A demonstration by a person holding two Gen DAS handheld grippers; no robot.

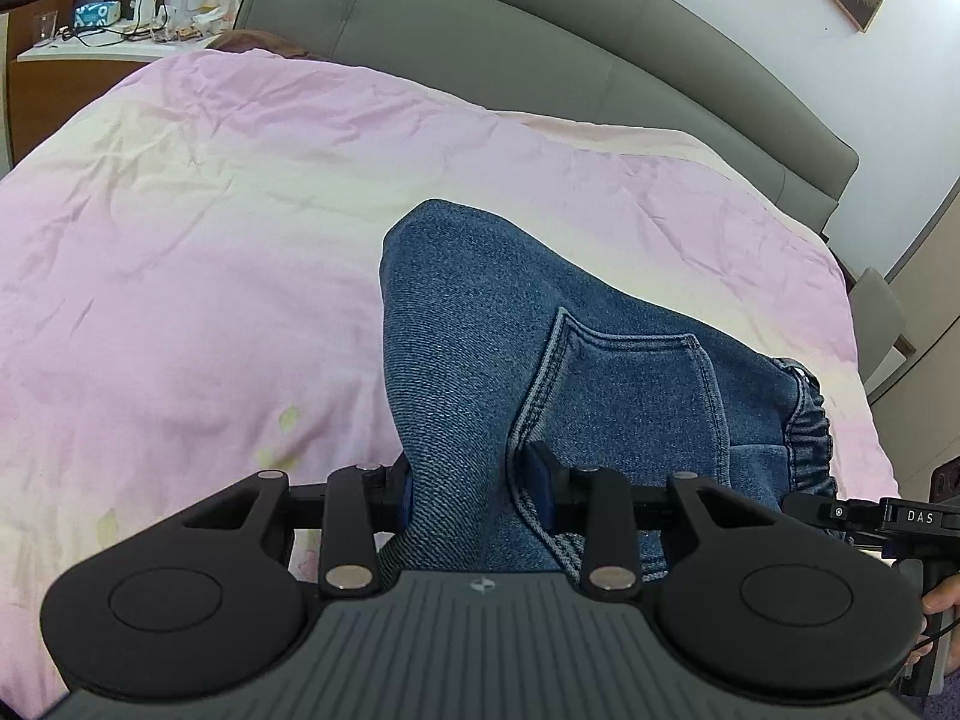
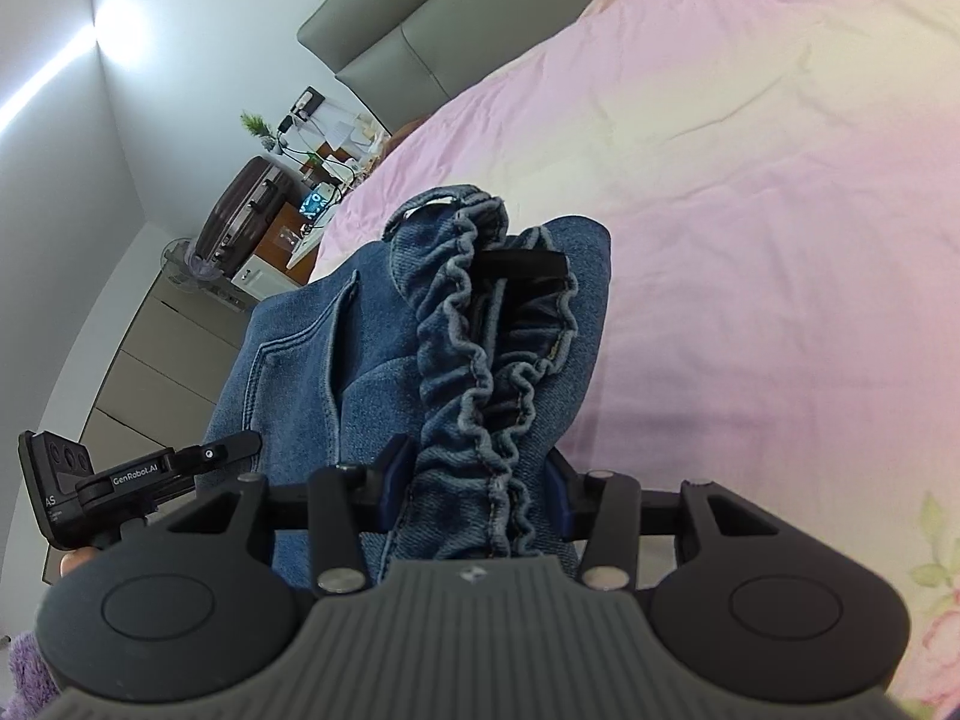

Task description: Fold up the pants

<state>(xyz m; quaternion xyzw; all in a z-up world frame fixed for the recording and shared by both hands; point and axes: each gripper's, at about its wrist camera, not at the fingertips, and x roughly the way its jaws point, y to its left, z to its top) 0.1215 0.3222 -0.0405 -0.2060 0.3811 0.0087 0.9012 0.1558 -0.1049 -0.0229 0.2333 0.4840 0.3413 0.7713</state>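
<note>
Blue denim pants [image 1: 480, 312] lie bunched on a pink bedcover [image 1: 180, 252], held up at the near end. My left gripper [image 1: 468, 480] is shut on a fold of the denim beside a back pocket [image 1: 630, 384]. My right gripper [image 2: 474, 480] is shut on the gathered elastic waistband [image 2: 474, 312] of the pants [image 2: 288, 360]. The right gripper shows at the right edge of the left wrist view [image 1: 888, 519]; the left gripper shows at the left of the right wrist view [image 2: 120, 474]. The pant legs are hidden.
A grey padded headboard [image 1: 540, 42] runs behind the bed. A cluttered side table [image 1: 120, 30] stands at the far left corner. In the right wrist view, a dark suitcase [image 2: 246, 210] and grey drawers [image 2: 156, 372] stand beside the bedcover [image 2: 780, 210].
</note>
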